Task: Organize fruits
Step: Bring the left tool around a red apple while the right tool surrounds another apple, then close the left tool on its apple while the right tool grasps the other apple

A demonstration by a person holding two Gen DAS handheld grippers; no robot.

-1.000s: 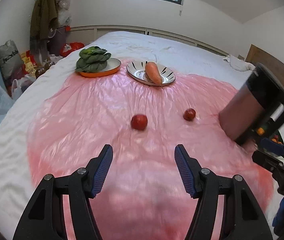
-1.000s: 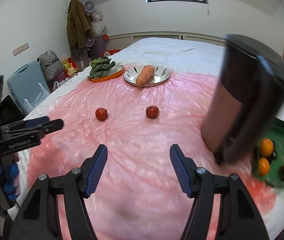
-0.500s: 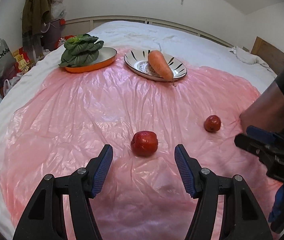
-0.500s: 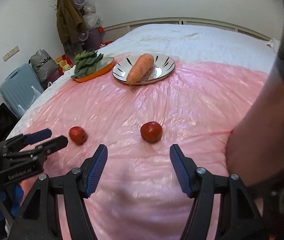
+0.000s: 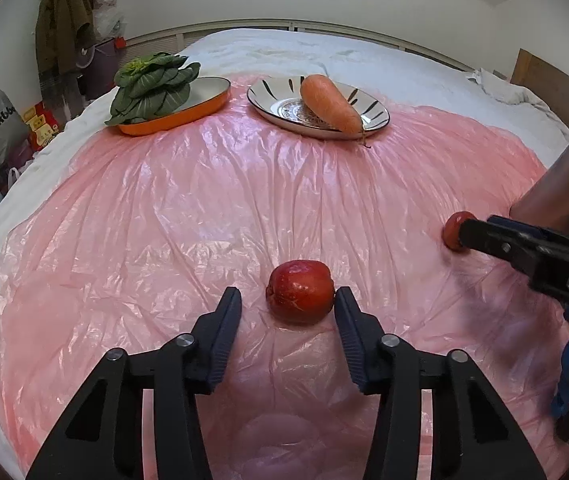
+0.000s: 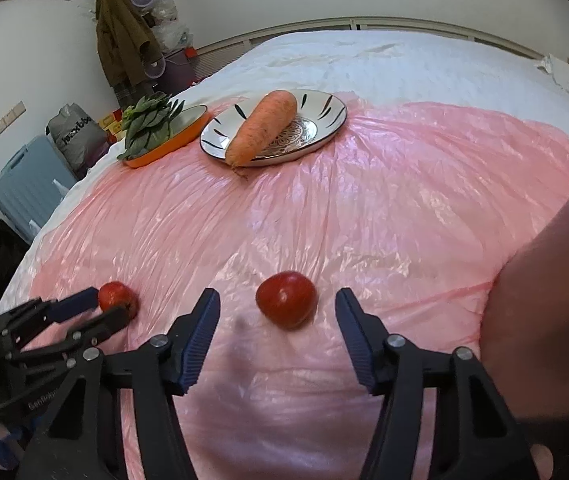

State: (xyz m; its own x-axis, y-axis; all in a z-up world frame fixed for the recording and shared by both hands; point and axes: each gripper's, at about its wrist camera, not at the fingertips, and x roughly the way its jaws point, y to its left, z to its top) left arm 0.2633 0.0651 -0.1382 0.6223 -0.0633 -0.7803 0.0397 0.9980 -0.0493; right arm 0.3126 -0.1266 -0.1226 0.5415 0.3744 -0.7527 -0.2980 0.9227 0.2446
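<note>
- Two red fruits lay well apart on a pink plastic sheet (image 5: 244, 200) spread over a bed, each with a handheld gripper closing in on it.
- Left wrist view: the left gripper (image 5: 288, 300) straddled the nearer red fruit (image 5: 299, 291). Its jaws had just been closing; the right pad sat just beside the skin, the left pad stood clear, so nothing was clamped.
- Same view, at the right edge: the right gripper's fingers (image 5: 524, 246) reached the second red fruit (image 5: 453, 231).
- Right wrist view: the right gripper (image 6: 278, 312) had that fruit between its jaws, which had just been narrowing but stood clear on both sides.
- Step in hand, as I judge it: grasping. Next, each gripper needs to squeeze shut gently, then lift.
- Counted: two red fruits, two plates, one carrot (image 6: 262, 128) on the striped plate (image 6: 324, 120), one bunch of greens (image 6: 148, 126) on the orange plate (image 6: 188, 130).
</note>
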